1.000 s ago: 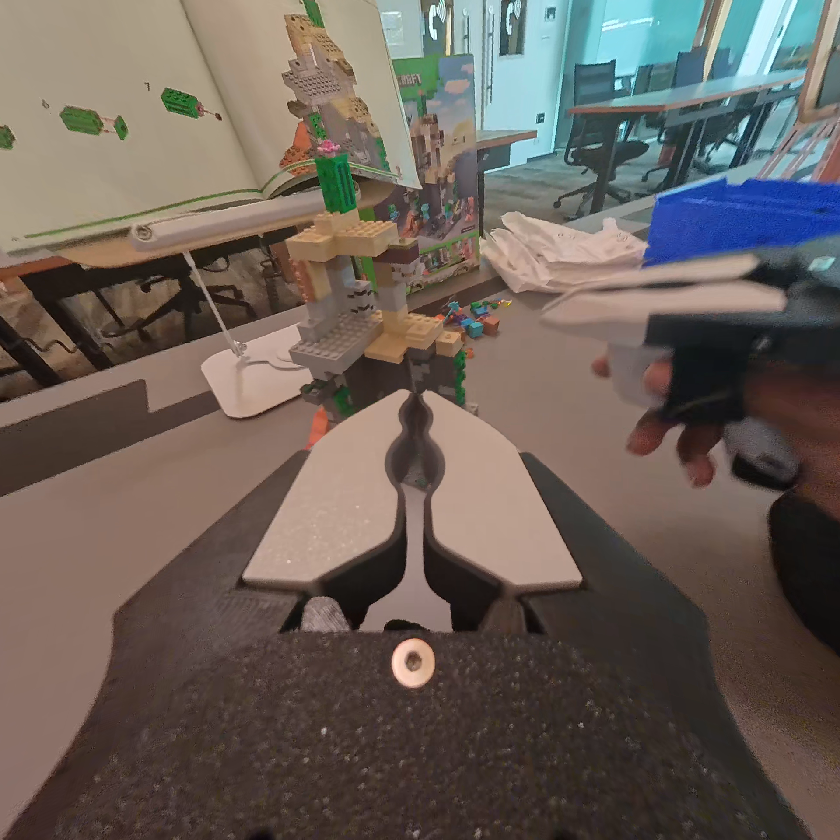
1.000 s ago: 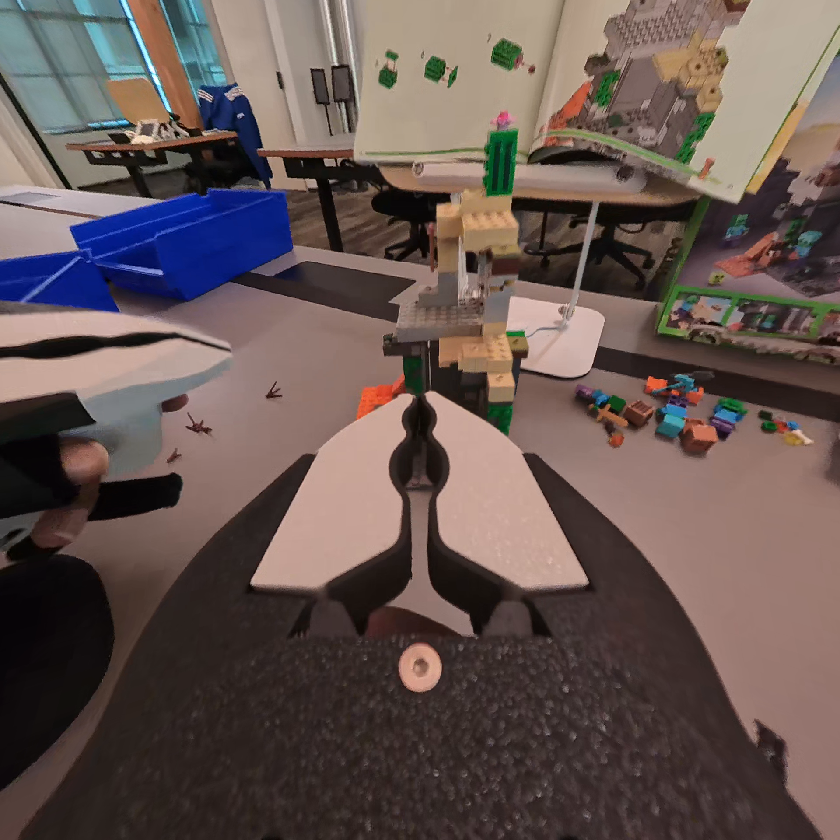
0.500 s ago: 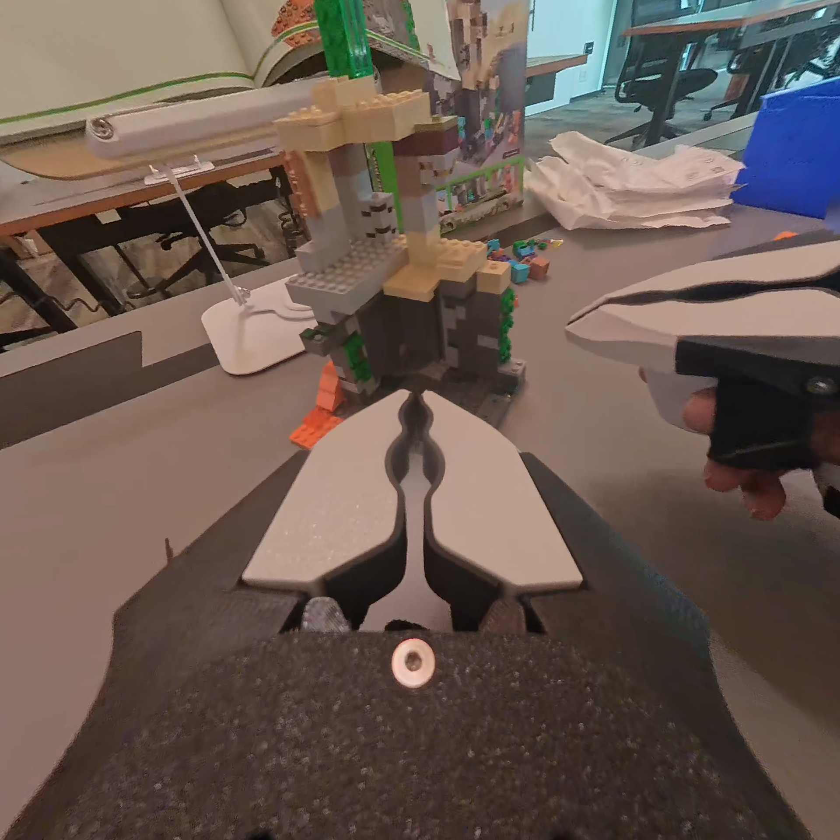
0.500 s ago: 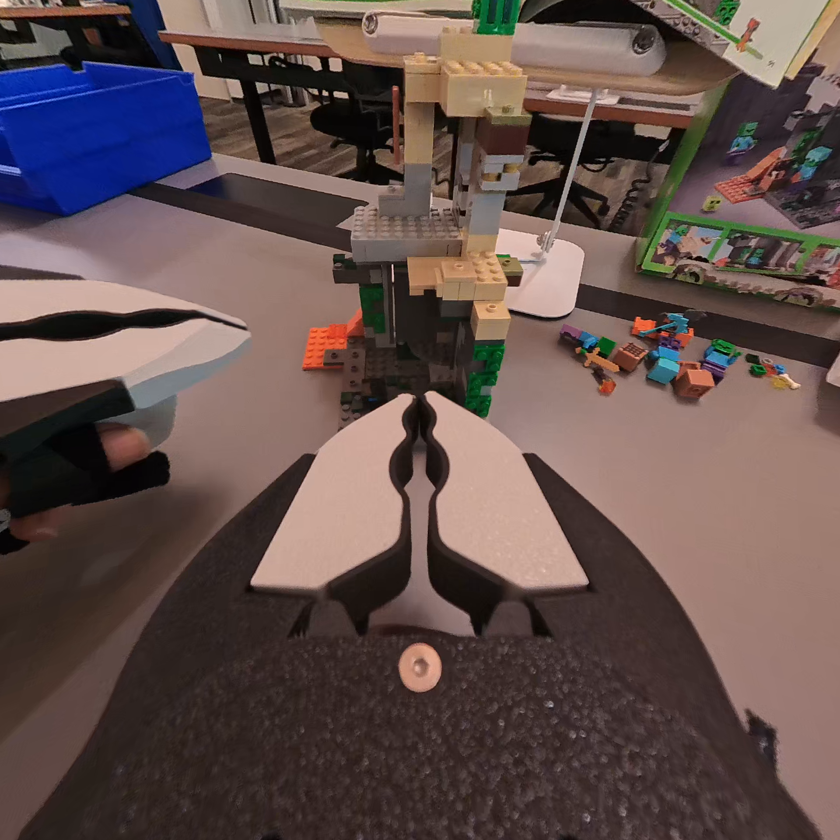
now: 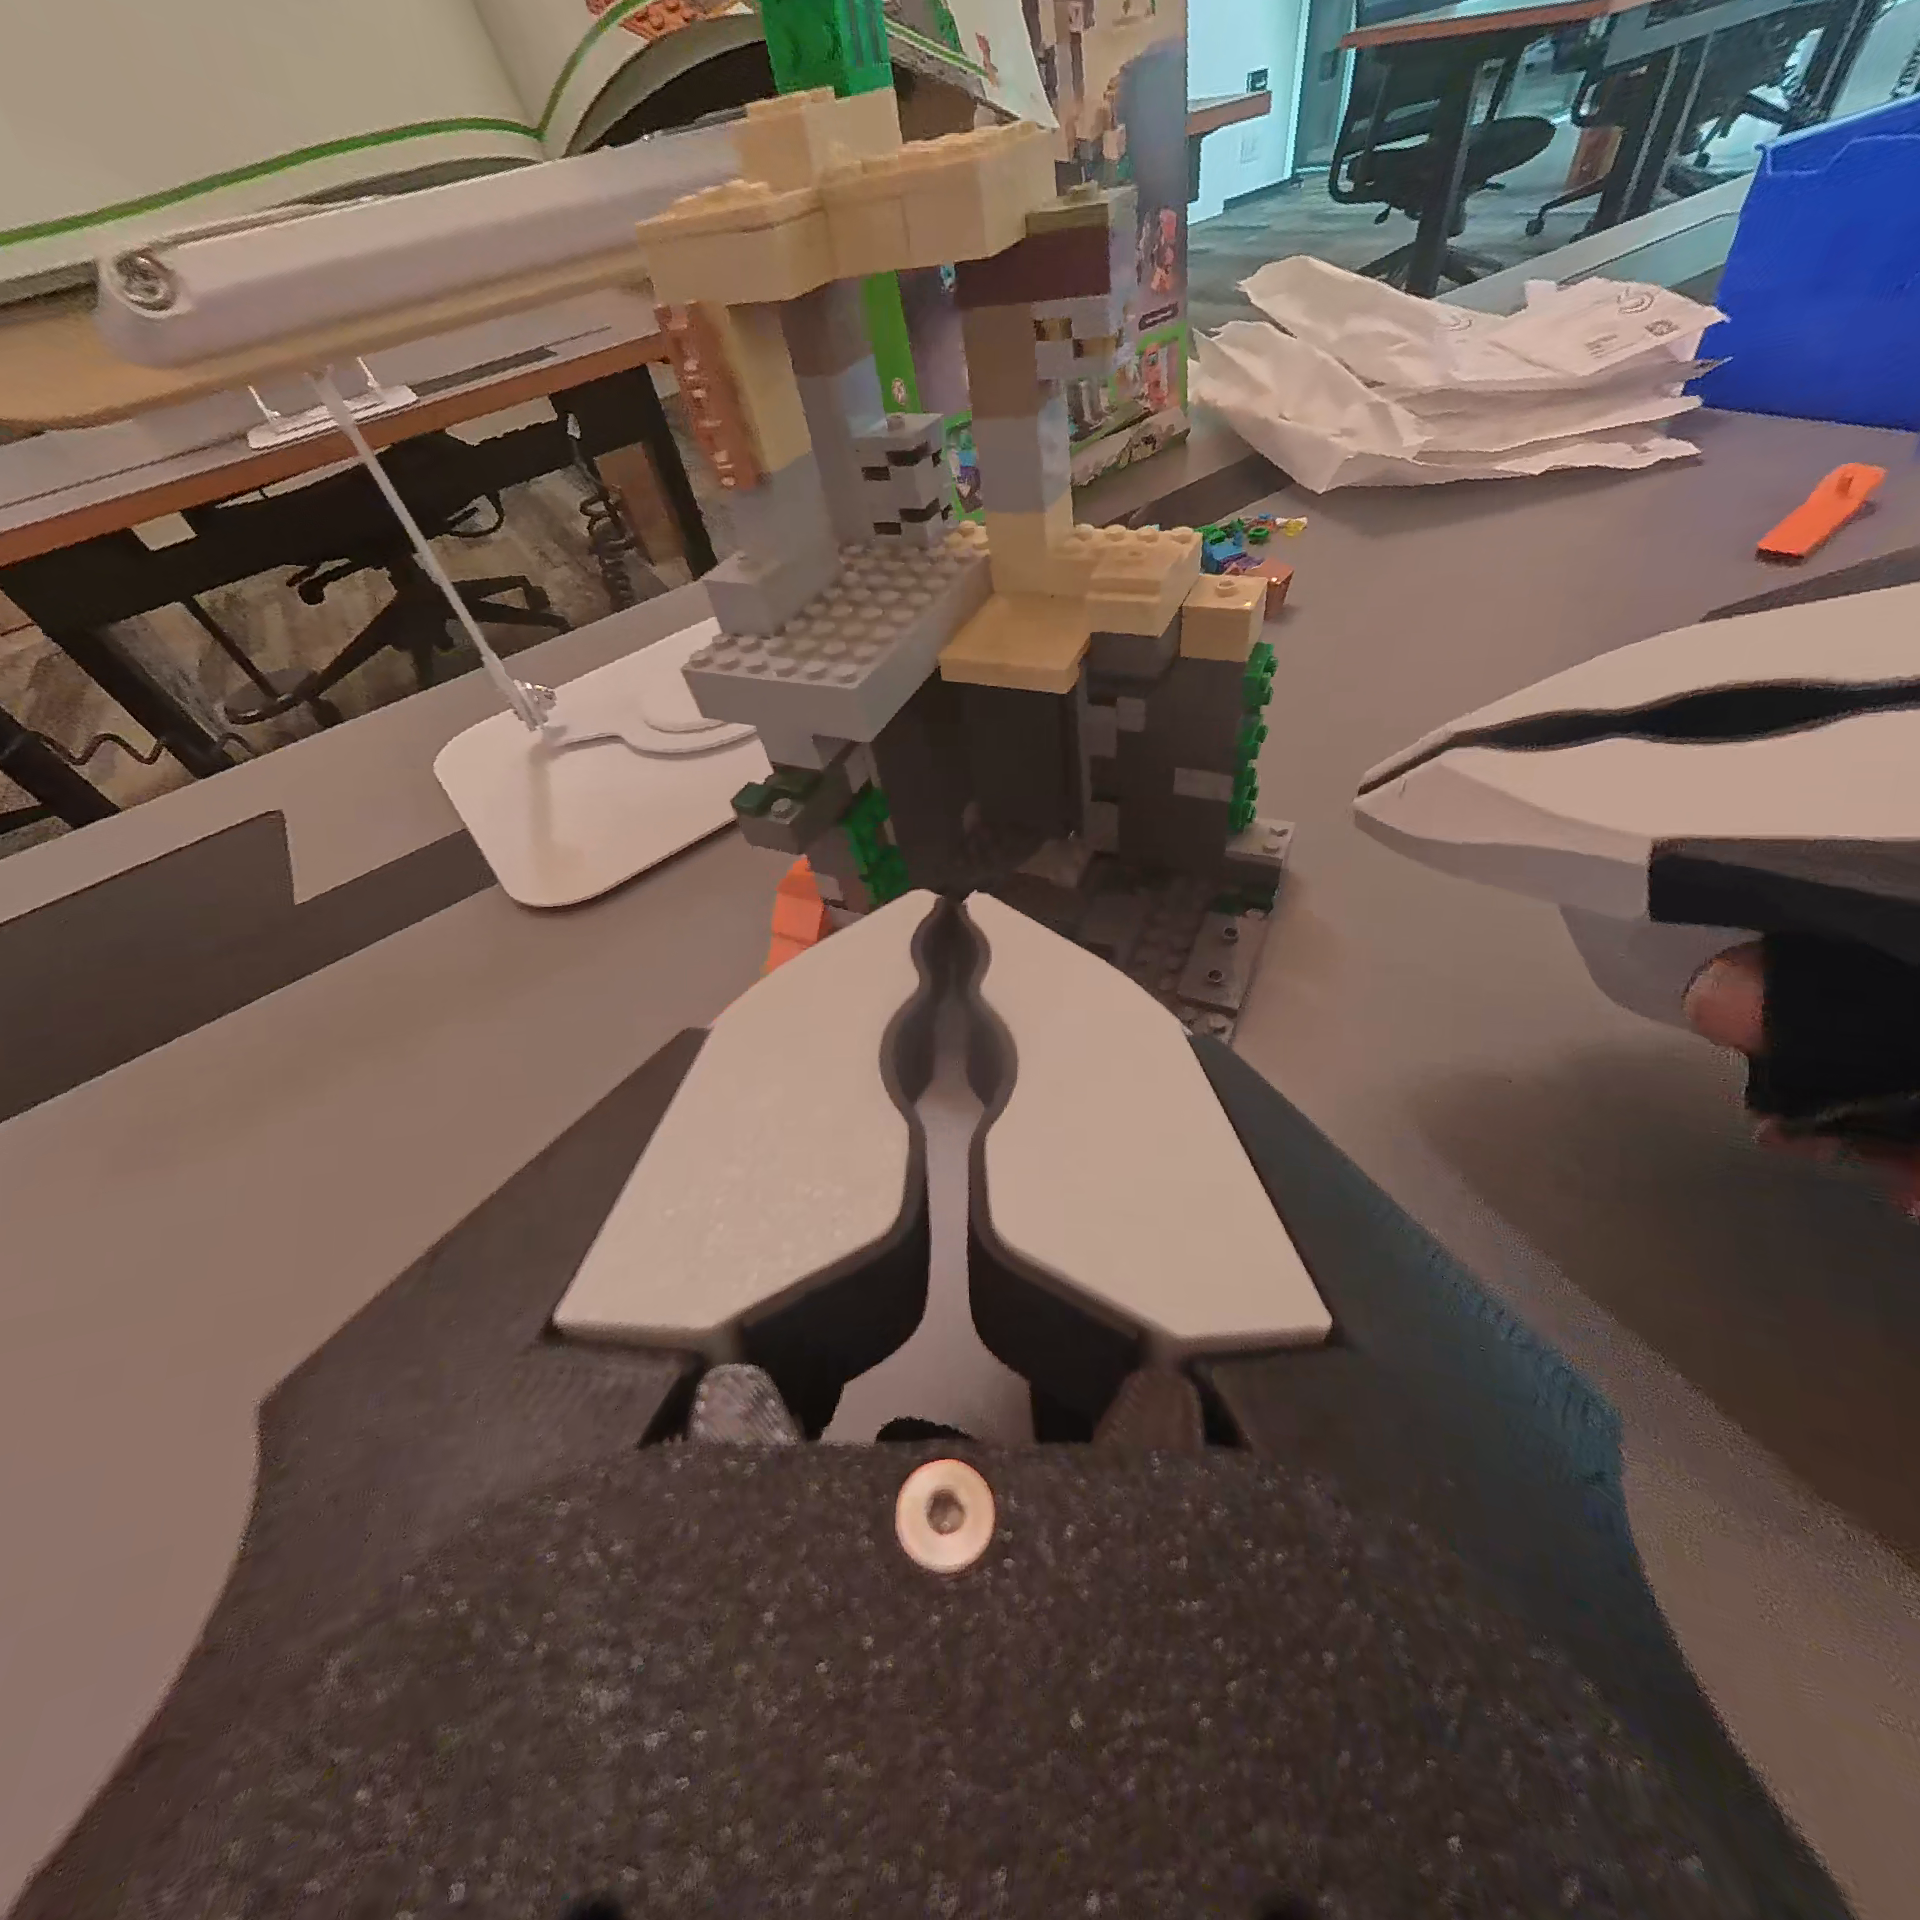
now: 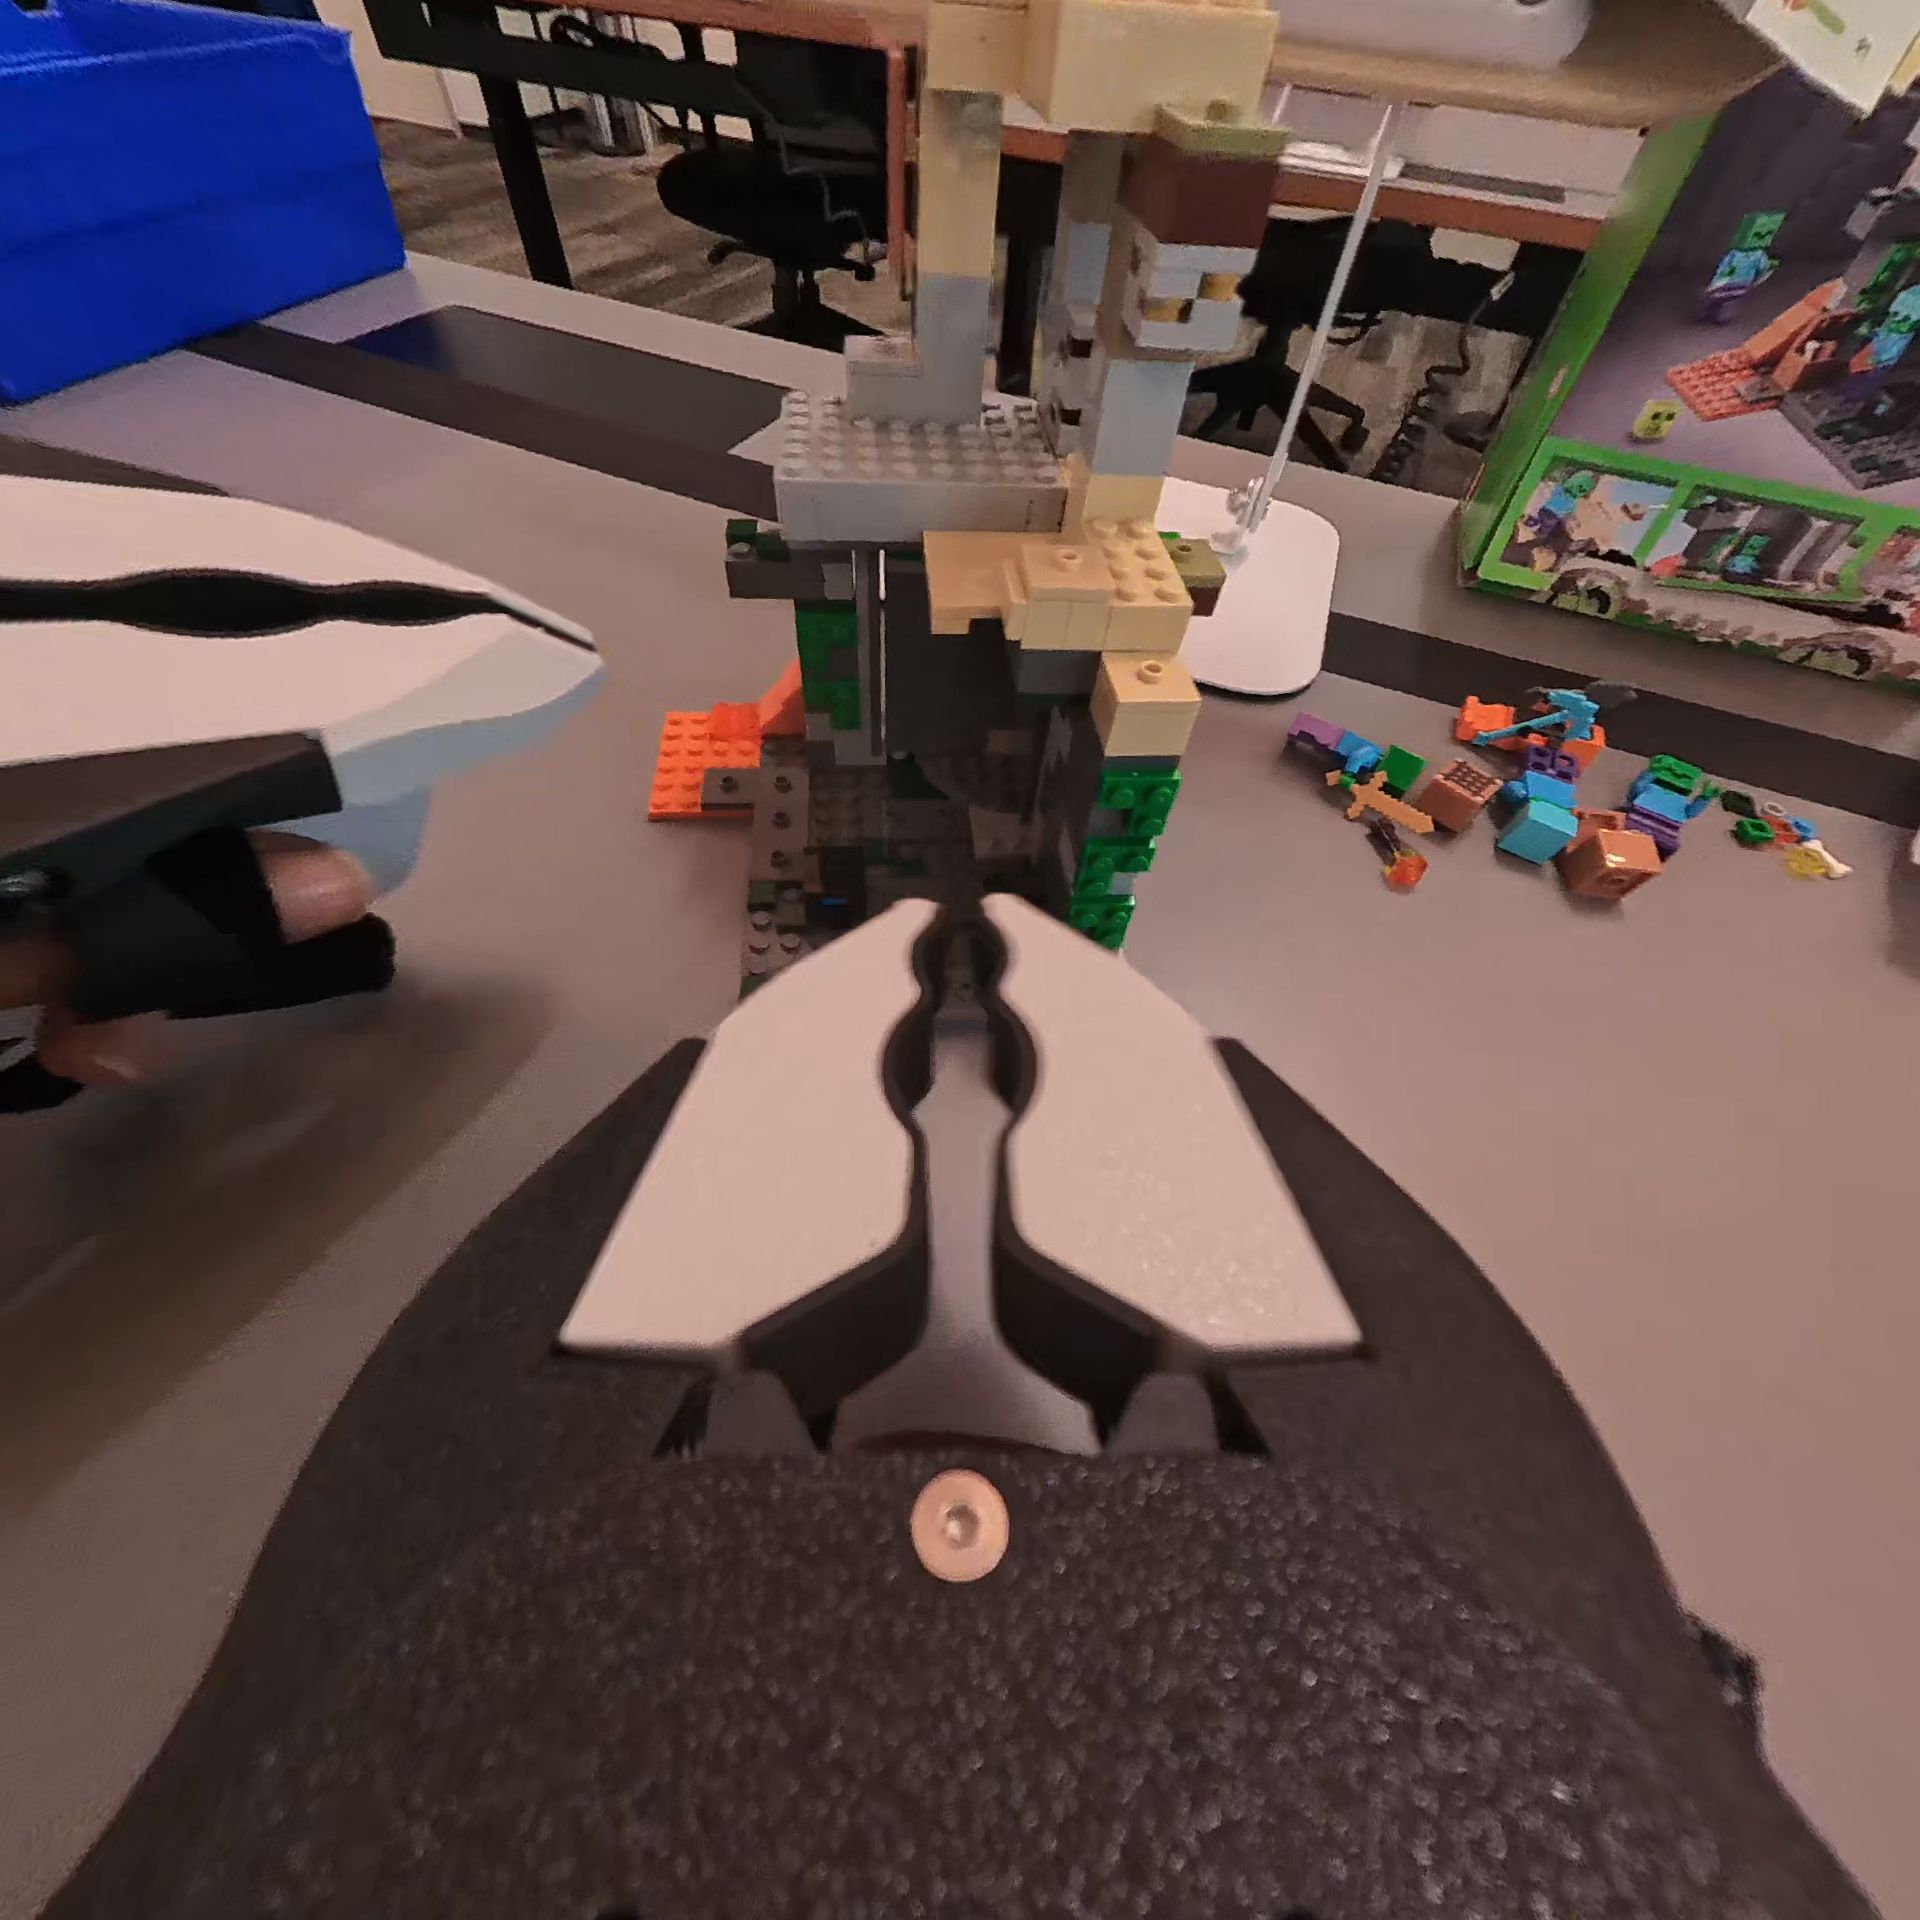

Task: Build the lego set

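Observation:
A tall lego tower (image 5: 997, 727) of dark grey, light grey, tan and green bricks stands on the grey table, with an orange plate (image 6: 696, 758) at its foot. It also fills the middle of the right wrist view (image 6: 935, 499). My left gripper (image 5: 951, 906) is shut and empty, its tips just before the tower's base. My right gripper (image 6: 961, 914) is empty with its jaws a narrow crack apart, close to the base from the other side. Each gripper shows side-on in the other's view: the right (image 5: 1371, 805) and the left (image 6: 582, 644).
Loose small pieces (image 6: 1558, 810) lie right of the tower. The green set box (image 6: 1714, 468) stands behind them. A white stand base (image 5: 582, 800) holds the open instruction book (image 5: 260, 94). White paper bags (image 5: 1455, 374), an orange tool (image 5: 1818, 509) and a blue bin (image 6: 156, 156) sit farther out. Some 9 centimetres of space lies between my two pairs of fingers.
Both grippers have moved down and in toward the tower's base, so the tower looms larger. The right gripper's jaws have parted slightly.

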Demonstrator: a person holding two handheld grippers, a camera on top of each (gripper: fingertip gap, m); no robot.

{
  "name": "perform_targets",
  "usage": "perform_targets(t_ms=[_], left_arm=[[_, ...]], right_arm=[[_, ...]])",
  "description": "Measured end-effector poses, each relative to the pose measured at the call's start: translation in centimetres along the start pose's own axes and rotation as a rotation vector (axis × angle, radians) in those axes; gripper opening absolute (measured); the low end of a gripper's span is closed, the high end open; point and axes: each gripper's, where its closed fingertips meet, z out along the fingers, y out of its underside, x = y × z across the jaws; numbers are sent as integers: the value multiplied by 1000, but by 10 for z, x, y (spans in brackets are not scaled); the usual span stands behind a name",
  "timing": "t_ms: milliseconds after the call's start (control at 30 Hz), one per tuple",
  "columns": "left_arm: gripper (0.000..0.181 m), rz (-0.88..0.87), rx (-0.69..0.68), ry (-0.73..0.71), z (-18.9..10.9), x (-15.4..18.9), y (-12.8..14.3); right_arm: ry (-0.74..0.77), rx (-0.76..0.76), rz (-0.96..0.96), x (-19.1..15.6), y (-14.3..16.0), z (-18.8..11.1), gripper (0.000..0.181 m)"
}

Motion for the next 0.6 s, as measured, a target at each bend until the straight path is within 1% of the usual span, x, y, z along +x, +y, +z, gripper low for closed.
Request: perform_targets(t_ms=[33,67,167,200,300,333,400,433,467,600], left_arm=[[0,2,0,-6,-2,-1,1],[0,2,-1,-8,-4,-1,2],[0,0,2,-8,-8,-1,1],[0,3,5,-9,-8,-1,1],[0,13,0,-12,-8,-1,1],[0,15,-3,-13,-7,0,2],[0,17,-11,-16,-7,-1,3],[0,17,-13,-19,-7,-2,3],[0,16,-14,-23,-7,-2,3],[0,2,-20,-29,-7,-4,4]], right_arm=[[-7,9,9,3,-1,0,26],[-13,11,25,7,-2,1,37],[-47,16,76,20,-4,11,61],[-71,5,76,22,-3,18,67],[-140,-12,81,24,0,40,71],[-160,-16,81,24,-1,47,68],[-193,7,44,25,-8,55,53],[-203,4,9,27,-9,58,32],[-217,-8,-27,30,-8,60,20],[-433,3,-117,32,-9,65,20]])
